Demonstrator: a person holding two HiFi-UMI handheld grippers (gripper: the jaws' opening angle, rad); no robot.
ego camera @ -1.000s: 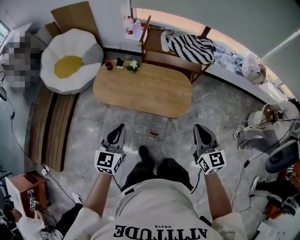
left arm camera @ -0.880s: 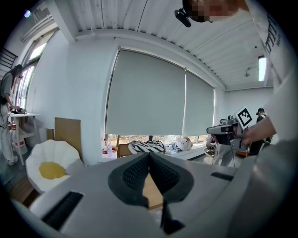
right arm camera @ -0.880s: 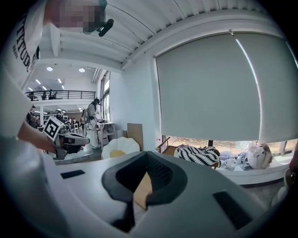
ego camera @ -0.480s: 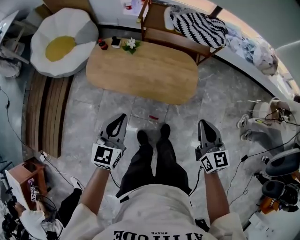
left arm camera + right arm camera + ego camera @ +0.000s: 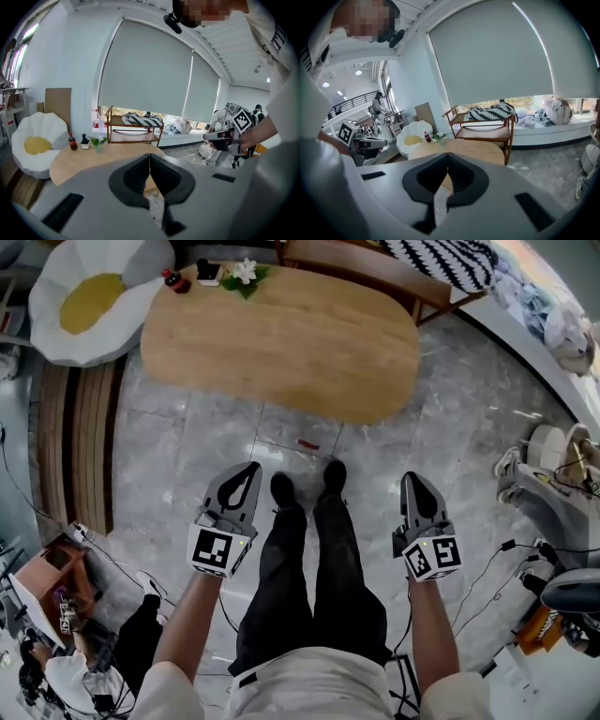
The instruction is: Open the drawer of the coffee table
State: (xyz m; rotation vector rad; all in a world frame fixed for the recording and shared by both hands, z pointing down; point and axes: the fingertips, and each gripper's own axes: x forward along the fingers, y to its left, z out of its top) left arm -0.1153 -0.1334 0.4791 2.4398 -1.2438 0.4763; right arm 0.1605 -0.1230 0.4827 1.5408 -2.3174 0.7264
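Two grippers dropping with you: left gripper, right gripper, jaws clenched, holding nothing. Desk growing nearer than second ago, yet well apart from both. Drawer not showing; you are only approaching.

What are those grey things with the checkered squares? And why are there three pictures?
A person holds two grabbing tools: the left gripper and the right gripper. The squares are part of them. One picture comes from a camera on the person's head, looking down at legs and floor. The other two come from cameras riding on each tool, looking along its jaws. Both tools are shut and hold nothing. Ahead stands a wooden coffee table with a small bottle and flowers at its far corner. No drawer shows yet.
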